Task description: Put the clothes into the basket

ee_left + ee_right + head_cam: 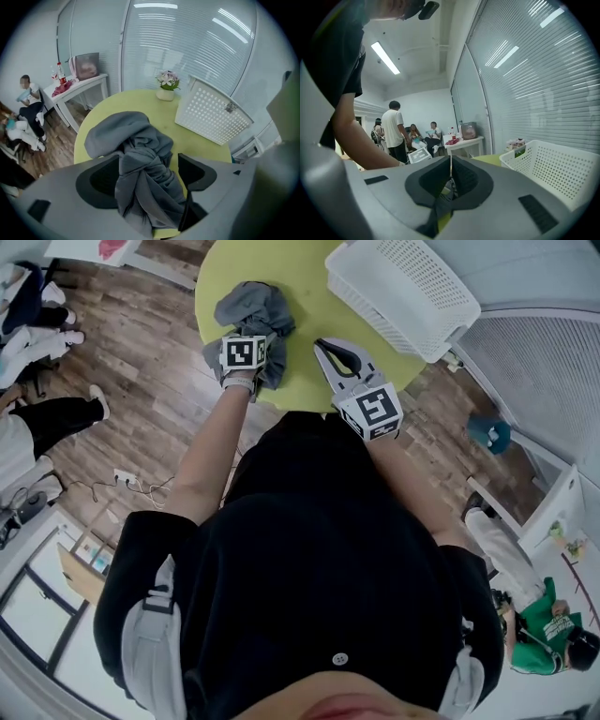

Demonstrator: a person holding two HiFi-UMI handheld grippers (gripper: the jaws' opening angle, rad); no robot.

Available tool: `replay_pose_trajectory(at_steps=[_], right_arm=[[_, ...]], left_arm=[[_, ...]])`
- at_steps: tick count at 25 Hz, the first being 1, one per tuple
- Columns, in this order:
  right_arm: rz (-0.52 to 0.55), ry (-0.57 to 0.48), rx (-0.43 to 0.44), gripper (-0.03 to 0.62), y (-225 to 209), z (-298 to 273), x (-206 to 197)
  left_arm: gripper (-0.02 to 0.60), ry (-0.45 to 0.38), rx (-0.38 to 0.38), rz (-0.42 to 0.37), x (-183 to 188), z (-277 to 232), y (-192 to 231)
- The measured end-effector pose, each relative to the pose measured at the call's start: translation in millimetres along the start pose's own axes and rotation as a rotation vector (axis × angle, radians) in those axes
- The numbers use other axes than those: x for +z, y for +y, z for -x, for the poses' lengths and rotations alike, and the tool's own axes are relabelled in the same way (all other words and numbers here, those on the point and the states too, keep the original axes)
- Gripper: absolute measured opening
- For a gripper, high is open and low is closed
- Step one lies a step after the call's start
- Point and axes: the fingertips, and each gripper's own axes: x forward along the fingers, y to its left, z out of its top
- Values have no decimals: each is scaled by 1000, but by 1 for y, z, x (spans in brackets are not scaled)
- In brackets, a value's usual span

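Honestly, left gripper (147, 176) gapes wide around the clothes (129, 136), unpinched; grab shallow and they'd slide off the table's (305, 301) near edge.

Head view: I'm looking steeply down past the wearer's black shirt (319, 549). Round yellow-green table (309, 296) at 12 o'clock, white perforated plastic basket (412, 287) at 1, mid range. Left gripper view: tilted down, right over the crumpled grey garment (140, 168), basket at 2. Right gripper view: near level, low by the table edge, basket at 4. All three share basket and table.
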Motion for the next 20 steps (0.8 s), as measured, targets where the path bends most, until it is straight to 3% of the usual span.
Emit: replay_pose_trajectory(at_steps=[3,6,20], right_arm=[[-3,16,-22,26,-7,11,-2],[-7,30,-45,26,-16,21,-5],[-36,84,-78,26,-41,44,-20]], left_arm=[[417,38,46,-14,-5,-21,9],[442,76,70,19,-12,-39,14],[448,124,110,109,-23,-80,30]])
